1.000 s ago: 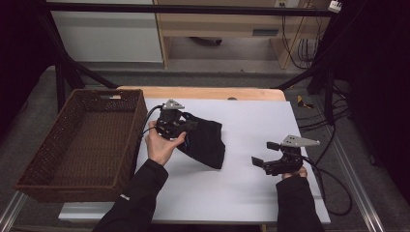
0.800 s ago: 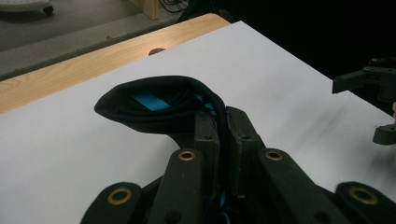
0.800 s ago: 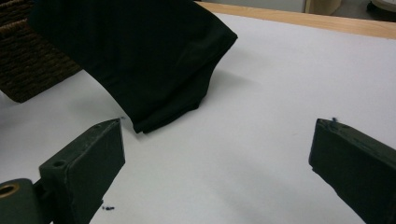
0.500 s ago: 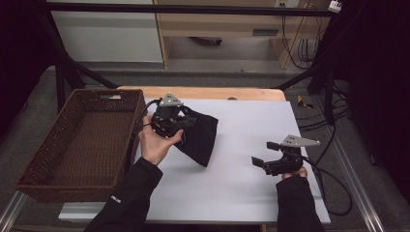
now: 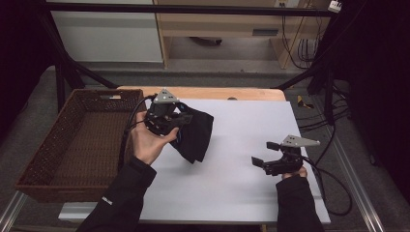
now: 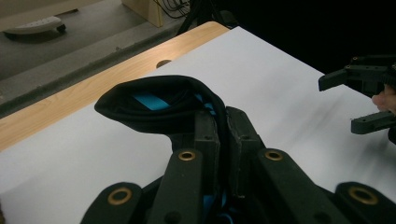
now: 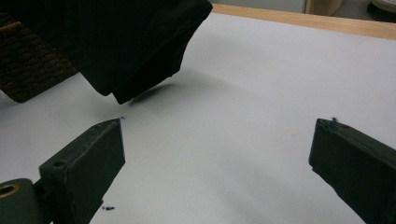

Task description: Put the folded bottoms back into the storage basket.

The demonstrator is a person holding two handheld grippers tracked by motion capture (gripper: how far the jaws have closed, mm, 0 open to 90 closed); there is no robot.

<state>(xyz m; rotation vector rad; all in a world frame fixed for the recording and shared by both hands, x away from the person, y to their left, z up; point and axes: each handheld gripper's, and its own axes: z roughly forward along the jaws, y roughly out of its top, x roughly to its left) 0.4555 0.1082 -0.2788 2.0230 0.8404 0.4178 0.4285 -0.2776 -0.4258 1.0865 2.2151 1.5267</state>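
A folded black cloth [image 5: 196, 135] with a blue lining hangs from my left gripper [image 5: 180, 121], lifted off the white table near the basket. In the left gripper view the jaws are shut tight on the cloth [image 6: 159, 105], whose fold bulges out past the fingertips [image 6: 206, 128]. My right gripper [image 5: 263, 153] rests low at the right of the table, open with nothing between its fingers. In the right gripper view its jaws stand wide apart around my right gripper's midpoint [image 7: 217, 140], and the hanging cloth [image 7: 121, 42] fills the upper left, its lower corner clear of the table.
A brown wicker basket [image 5: 53, 154] stands at the left, partly off the white table top [image 5: 232, 179]. A wooden edge [image 5: 241, 94] runs along the table's far side. Black frame bars and cables lie beyond and to the right.
My left gripper has risen and shifted left toward the basket, carrying the cloth, which now hangs free of the table. The right gripper has not moved.
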